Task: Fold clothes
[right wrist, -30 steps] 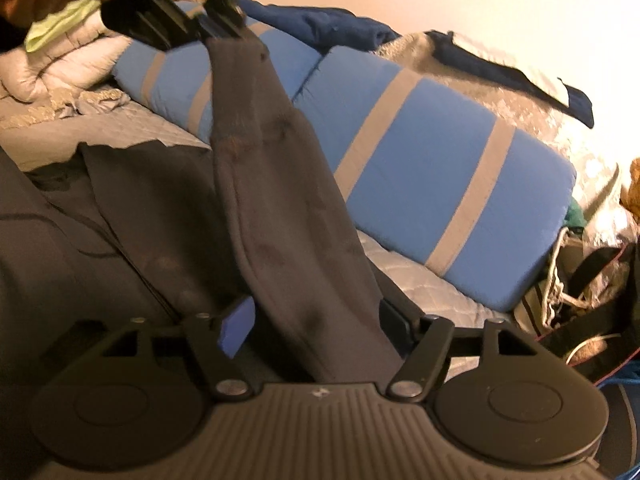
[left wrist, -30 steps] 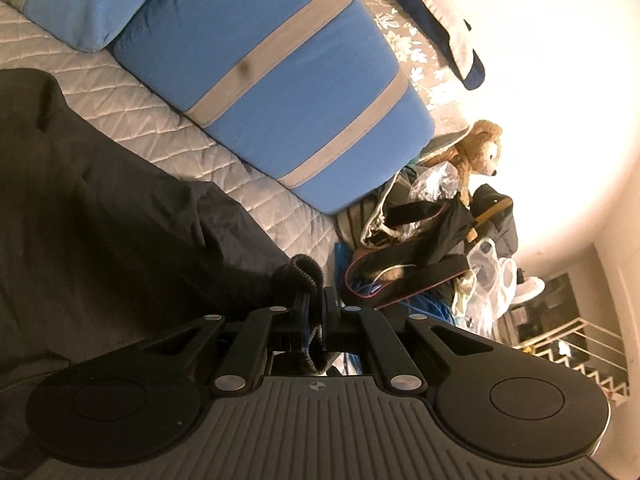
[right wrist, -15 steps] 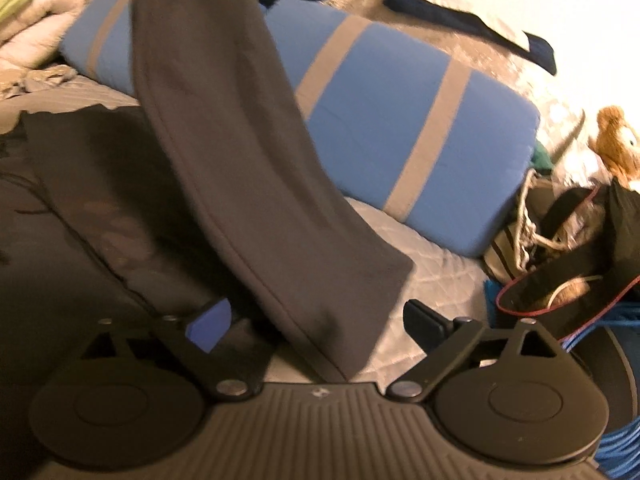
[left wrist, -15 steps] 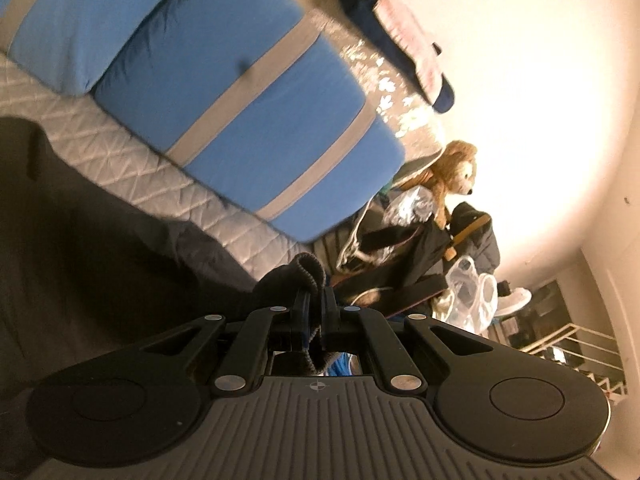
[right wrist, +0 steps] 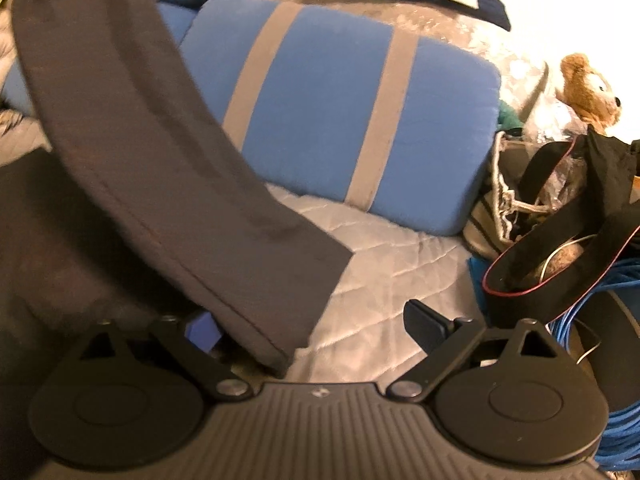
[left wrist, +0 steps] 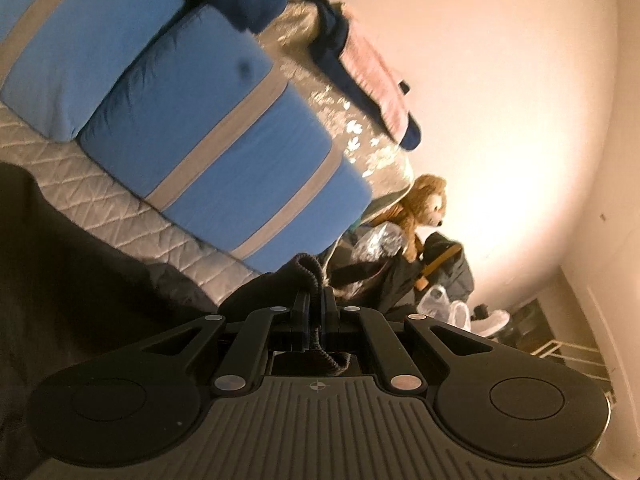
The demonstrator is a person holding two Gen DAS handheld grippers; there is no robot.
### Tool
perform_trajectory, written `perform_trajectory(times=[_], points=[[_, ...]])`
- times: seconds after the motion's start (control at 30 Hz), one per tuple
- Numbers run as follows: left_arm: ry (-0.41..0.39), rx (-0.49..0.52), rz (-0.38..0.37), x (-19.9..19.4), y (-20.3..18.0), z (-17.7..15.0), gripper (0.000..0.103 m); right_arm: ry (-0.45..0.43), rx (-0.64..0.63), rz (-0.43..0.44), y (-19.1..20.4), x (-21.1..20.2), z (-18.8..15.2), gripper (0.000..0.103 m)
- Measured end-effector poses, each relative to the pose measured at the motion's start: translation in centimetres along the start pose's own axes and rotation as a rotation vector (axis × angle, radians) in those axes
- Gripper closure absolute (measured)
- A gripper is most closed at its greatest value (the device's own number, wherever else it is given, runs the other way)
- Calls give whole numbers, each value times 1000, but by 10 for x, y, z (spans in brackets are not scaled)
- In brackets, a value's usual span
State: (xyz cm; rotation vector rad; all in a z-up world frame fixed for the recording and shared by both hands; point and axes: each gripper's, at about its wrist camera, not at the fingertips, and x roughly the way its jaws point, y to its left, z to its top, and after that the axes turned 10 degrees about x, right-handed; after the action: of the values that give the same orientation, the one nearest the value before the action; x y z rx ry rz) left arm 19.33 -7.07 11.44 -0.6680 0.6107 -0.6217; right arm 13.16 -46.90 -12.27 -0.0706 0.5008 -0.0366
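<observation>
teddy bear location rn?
Right wrist view, far right: the teddy bear sits atop the clutter pile, right of the blue striped pillow.

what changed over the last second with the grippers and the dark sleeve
The left gripper lifted the dark sleeve it pinches, and its view swung up from the garment toward the wall. The sleeve's free end slid out from between the right gripper fingers and now hangs over its left finger. Unchanged: left shut on the cuff, right open, blue pillow on the bed.
</observation>
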Motion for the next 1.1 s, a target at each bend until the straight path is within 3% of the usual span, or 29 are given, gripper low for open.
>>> perform_trajectory(times=[0.37,0.73,1.1], points=[[-131,62,-25,-31,-14,24,99,-23,188,20,-32,4,45,0],[-195,52,-24,-41,-18,41,99,74,-13,142,12,9,13,0],[-208,30,-3,-46,-10,46,99,104,-109,131,36,29,2,1]])
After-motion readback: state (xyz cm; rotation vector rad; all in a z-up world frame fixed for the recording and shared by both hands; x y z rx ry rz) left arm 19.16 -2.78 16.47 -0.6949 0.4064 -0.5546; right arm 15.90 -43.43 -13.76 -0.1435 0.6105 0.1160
